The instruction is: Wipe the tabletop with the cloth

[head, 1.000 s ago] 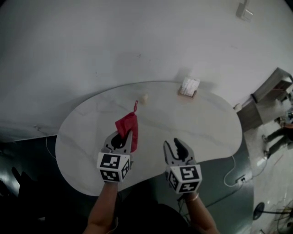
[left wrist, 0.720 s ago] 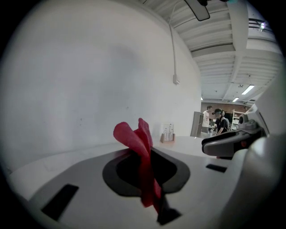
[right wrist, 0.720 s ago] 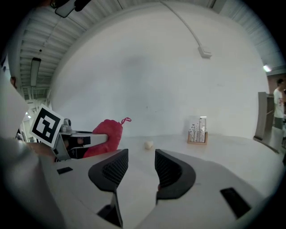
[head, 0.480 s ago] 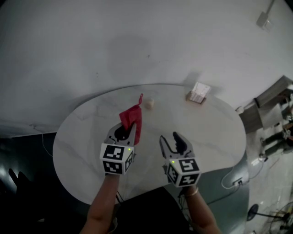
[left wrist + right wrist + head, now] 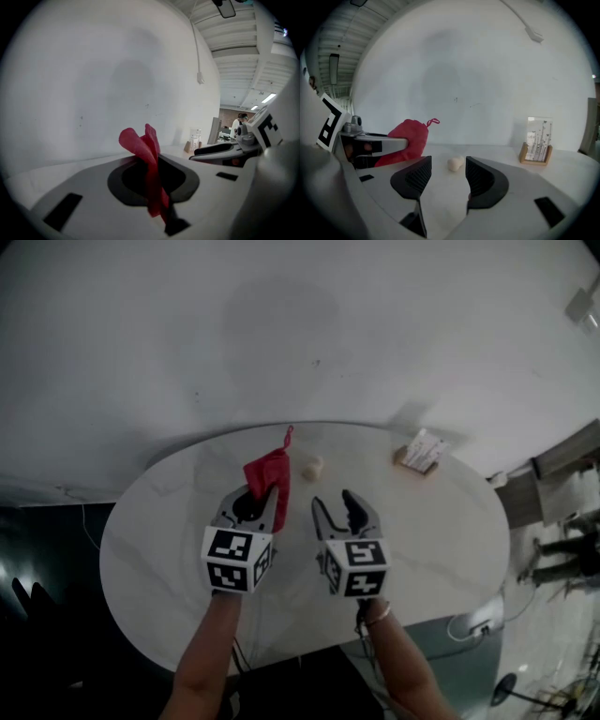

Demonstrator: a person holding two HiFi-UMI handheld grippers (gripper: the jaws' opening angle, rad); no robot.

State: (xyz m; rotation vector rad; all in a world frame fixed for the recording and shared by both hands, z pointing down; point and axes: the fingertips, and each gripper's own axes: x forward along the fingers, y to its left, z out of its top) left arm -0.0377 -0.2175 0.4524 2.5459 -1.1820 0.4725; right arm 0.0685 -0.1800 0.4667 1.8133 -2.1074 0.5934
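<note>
A white wall curves behind a pale, marble-look table (image 5: 169, 521), where a person stands with a gripper in each hand. The left gripper (image 5: 261, 495) is clamped on a bunched red cloth (image 5: 267, 474), which sticks up past the jaws, loop uppermost, and seems to hang just clear of the tabletop near the far edge. The right gripper (image 5: 334, 502), close beside it, has just been opening; its jaws stand wide apart with nothing between them. A small cream lump (image 5: 313, 466) lies on the table just ahead of them. A card stand (image 5: 421, 454) sits well off to the right.

The wipe itself looks not yet begun. To do it well, the cloth likely needs lowering until a broad fold, not just a tip, presses on the surface. Strokes should then sweep evenly, minding the lump and staying clear of the stand.
</note>
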